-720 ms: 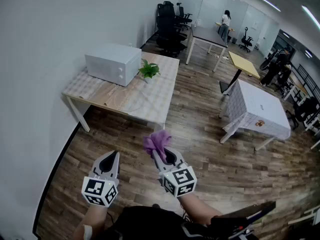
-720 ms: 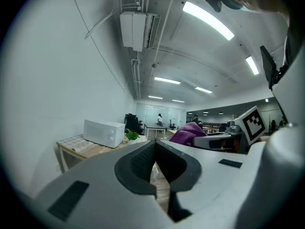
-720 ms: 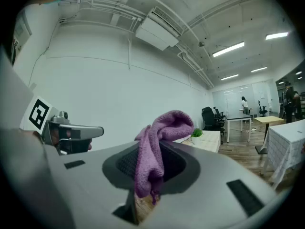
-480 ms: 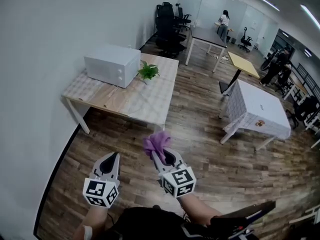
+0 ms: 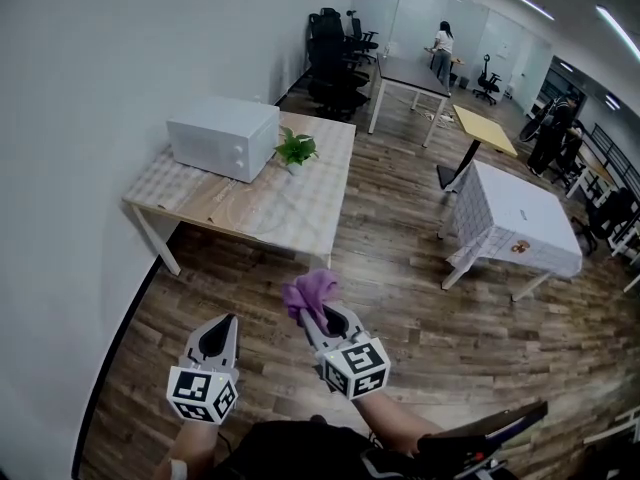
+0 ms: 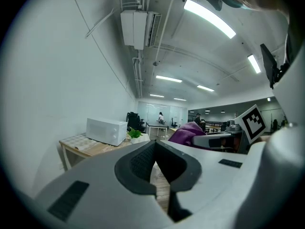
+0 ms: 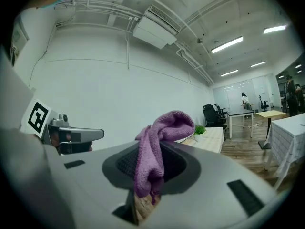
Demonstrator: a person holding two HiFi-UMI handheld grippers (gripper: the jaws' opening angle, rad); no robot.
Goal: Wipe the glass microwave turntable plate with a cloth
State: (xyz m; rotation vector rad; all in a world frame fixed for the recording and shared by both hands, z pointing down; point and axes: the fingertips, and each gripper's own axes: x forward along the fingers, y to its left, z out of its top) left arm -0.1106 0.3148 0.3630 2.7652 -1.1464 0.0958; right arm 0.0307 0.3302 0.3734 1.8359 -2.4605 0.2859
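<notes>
- Our right gripper (image 5: 322, 316) has its fingers clamped on the purple cloth (image 5: 308, 292), which bunches up above them.
- Our left gripper (image 5: 222, 330) has its fingers pressed together with nothing between them.
- Both hover over the wood floor (image 5: 400, 298), well apart from the surface (image 5: 290, 208) carrying the white microwave (image 5: 222, 136).

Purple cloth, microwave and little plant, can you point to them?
purple cloth (image 7: 153, 147): right gripper view, on its hanging fold.
microwave (image 5: 215, 151): head view, on its front face.
plant (image 5: 294, 148): head view, on its green leaves.
</notes>
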